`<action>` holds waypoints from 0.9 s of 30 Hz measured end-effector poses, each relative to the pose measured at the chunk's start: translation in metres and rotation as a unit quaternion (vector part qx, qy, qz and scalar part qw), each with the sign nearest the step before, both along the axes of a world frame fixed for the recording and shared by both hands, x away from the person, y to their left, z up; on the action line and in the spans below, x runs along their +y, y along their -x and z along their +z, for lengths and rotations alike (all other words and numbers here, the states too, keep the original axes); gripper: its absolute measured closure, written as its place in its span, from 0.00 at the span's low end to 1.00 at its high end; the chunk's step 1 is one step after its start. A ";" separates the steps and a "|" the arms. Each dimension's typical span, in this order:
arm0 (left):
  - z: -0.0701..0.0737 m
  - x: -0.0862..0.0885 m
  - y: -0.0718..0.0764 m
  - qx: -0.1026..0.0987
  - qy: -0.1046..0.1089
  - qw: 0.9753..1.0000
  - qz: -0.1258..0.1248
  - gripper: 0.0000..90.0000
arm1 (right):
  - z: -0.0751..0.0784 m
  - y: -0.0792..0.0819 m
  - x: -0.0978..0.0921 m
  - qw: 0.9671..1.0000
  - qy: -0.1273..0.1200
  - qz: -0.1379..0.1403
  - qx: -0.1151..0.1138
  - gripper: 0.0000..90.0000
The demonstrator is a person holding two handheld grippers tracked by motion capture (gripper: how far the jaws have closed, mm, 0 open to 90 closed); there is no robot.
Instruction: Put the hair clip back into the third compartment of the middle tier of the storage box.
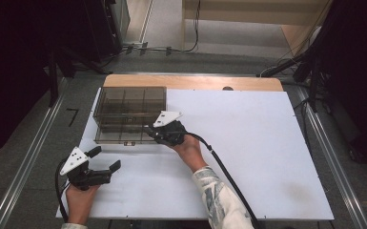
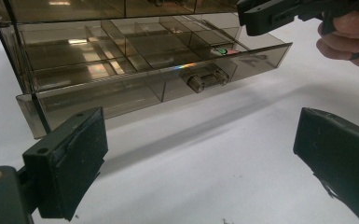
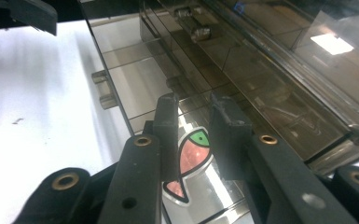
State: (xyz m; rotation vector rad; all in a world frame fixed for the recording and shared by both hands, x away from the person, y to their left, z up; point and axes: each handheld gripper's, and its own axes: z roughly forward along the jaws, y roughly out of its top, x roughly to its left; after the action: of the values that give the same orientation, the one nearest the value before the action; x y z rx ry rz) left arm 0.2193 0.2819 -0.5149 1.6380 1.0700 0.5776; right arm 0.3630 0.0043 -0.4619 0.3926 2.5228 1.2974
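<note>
A smoky see-through drawer cabinet (image 1: 129, 101) stands at the back left of the white table (image 1: 248, 143). Its bottom drawer (image 2: 121, 93) is pulled out, and its knob (image 2: 206, 80) faces me. A flat fish-shaped piece (image 3: 193, 154), red with a green head, lies in the drawer's right front compartment. My right gripper (image 3: 196, 105) hovers just over the fish piece (image 2: 226, 51), its jaws a narrow gap apart and holding nothing. In the high view my right gripper (image 1: 152, 132) sits at the drawer's right front corner. My left gripper (image 1: 106, 158) stands wide open in front of the drawer, empty (image 2: 200, 149).
The drawer has several divided compartments (image 2: 98, 51) that look bare. White table stretches to the right of the cabinet and toward the near edge (image 1: 195, 217). A cable (image 1: 229, 176) trails from the right gripper across the table.
</note>
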 end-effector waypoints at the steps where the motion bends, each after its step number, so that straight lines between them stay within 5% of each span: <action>1: 0.000 0.000 0.000 0.000 0.000 1.000 0.000 0.04 | 0.000 0.001 -0.001 1.000 -0.004 0.001 0.003 0.76; 11: 0.000 0.000 0.000 0.000 0.000 1.000 -0.001 0.04 | 0.005 0.010 -0.030 0.999 -0.028 0.020 -0.007 0.71; 27: 0.000 0.000 -0.001 0.001 0.000 1.000 -0.001 0.04 | -0.007 0.017 -0.090 1.000 -0.023 -0.018 0.002 0.60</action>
State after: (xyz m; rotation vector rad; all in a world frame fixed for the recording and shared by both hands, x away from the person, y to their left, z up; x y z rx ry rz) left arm 0.2198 0.2821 -0.5150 1.6405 1.0699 0.5744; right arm 0.3456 -0.0858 -0.4685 0.4488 2.4811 1.3450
